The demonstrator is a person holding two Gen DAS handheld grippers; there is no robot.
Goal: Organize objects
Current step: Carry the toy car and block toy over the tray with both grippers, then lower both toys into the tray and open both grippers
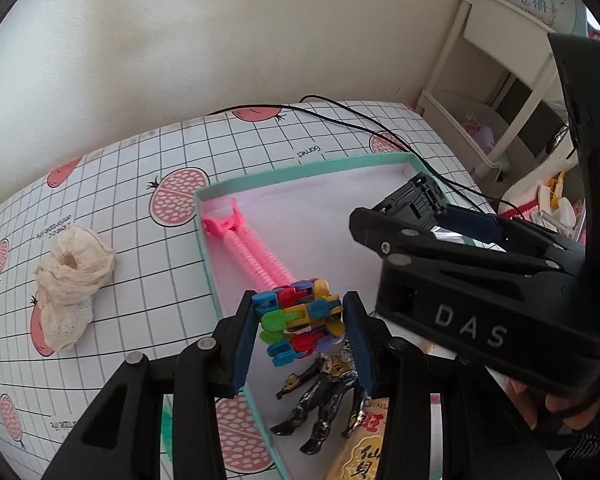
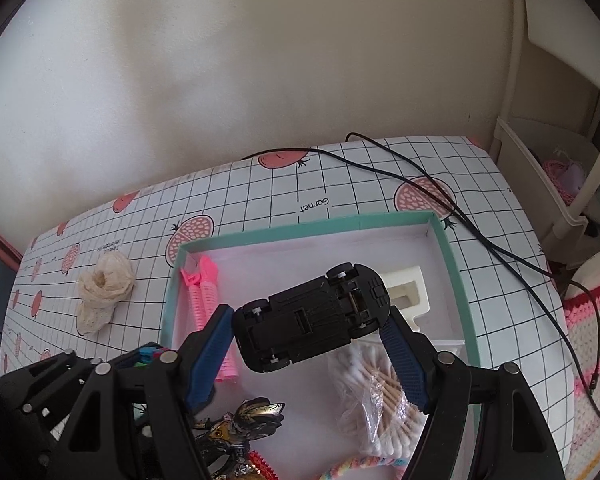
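Note:
My left gripper (image 1: 302,324) is shut on a multicoloured folded block toy (image 1: 300,320), held above the near left side of the teal-rimmed box (image 1: 300,168). My right gripper (image 2: 310,320) is shut on a black toy car (image 2: 312,318), turned underside up, over the middle of the box (image 2: 456,264). In the box lie a pink hair roller clip (image 1: 248,252), a black and gold action figure (image 1: 324,400), a bag of cotton swabs (image 2: 376,396) and a white foam insert (image 2: 408,292). The right gripper with the car (image 1: 414,196) also shows in the left wrist view.
A crumpled cream sock (image 1: 70,280) lies on the pomegranate-print tablecloth (image 1: 140,320) left of the box. A black cable (image 2: 480,232) runs across the table's far right. A cream shelf unit (image 1: 496,92) stands at the right. A yellow snack packet (image 1: 360,452) sits at the box's near edge.

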